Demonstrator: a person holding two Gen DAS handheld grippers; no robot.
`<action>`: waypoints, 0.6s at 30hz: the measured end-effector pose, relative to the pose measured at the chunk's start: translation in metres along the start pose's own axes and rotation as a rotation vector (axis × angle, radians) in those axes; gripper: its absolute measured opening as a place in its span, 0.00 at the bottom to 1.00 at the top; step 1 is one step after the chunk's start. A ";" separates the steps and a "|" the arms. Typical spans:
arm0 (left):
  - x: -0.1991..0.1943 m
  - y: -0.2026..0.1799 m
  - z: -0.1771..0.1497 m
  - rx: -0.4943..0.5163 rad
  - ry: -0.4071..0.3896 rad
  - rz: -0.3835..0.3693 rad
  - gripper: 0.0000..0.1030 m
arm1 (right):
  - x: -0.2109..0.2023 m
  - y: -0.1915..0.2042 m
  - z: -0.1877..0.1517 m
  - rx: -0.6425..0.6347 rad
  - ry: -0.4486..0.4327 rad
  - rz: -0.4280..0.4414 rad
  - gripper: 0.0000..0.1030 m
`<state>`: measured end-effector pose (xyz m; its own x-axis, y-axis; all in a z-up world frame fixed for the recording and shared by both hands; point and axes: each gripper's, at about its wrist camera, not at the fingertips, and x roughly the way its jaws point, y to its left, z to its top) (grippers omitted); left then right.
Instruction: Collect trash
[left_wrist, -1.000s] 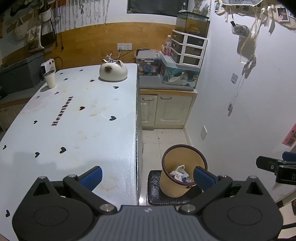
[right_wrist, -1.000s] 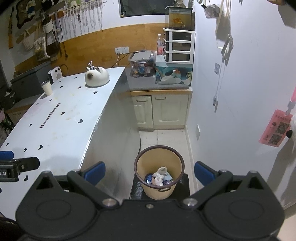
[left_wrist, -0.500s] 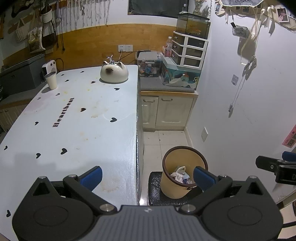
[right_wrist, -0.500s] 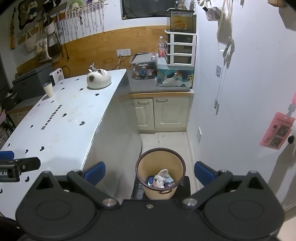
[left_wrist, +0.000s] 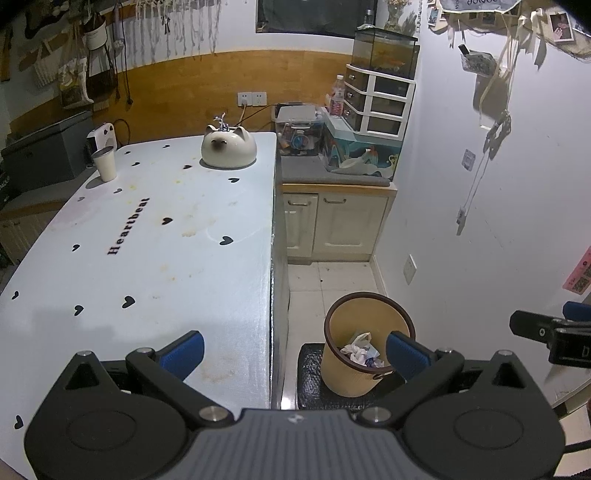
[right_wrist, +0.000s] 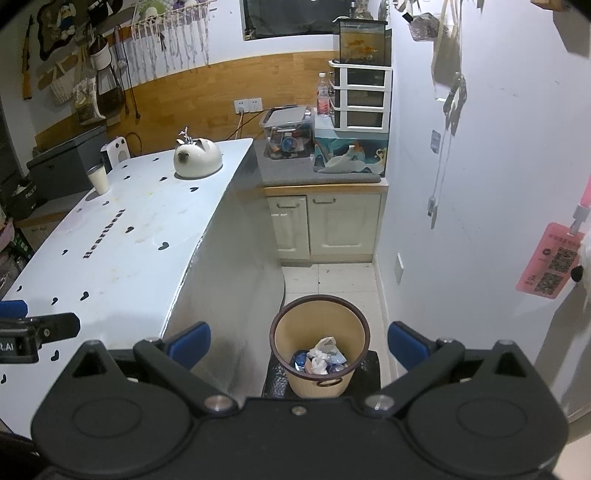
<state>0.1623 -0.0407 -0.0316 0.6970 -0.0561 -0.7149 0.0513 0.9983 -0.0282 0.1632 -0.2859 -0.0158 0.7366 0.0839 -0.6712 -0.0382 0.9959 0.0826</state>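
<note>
A tan waste bin (left_wrist: 365, 360) (right_wrist: 319, 354) with a dark rim stands on a black mat on the floor beside the table. Crumpled white paper and blue wrappers (right_wrist: 320, 358) lie inside it, also seen in the left wrist view (left_wrist: 360, 352). My left gripper (left_wrist: 295, 350) is open and empty, held above the table's right edge. My right gripper (right_wrist: 299, 345) is open and empty, held above the bin. The right gripper's tip shows at the right edge of the left wrist view (left_wrist: 546, 332).
The white table (left_wrist: 147, 240) with heart prints carries a paper cup (left_wrist: 104, 163) and a cat-shaped ceramic pot (left_wrist: 228, 146) at its far end. A cream cabinet (right_wrist: 325, 225) with boxes, drawers and a fish tank stands behind the bin. A white wall (right_wrist: 480, 184) runs along the right.
Both grippers have risen and pulled back a little, so the bin and table look smaller and lower. Both stay open and empty.
</note>
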 end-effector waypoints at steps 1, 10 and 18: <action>0.000 0.000 0.000 -0.001 0.000 0.002 1.00 | 0.000 0.000 0.000 0.002 0.001 0.000 1.00; -0.004 -0.004 -0.001 -0.001 -0.007 0.008 1.00 | -0.001 -0.004 0.000 0.003 -0.002 0.006 1.00; -0.005 -0.006 -0.001 0.002 -0.005 0.008 1.00 | -0.001 -0.005 0.000 0.002 -0.003 0.007 1.00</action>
<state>0.1580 -0.0462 -0.0287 0.7012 -0.0482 -0.7114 0.0469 0.9987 -0.0214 0.1624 -0.2909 -0.0154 0.7384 0.0911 -0.6682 -0.0423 0.9951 0.0889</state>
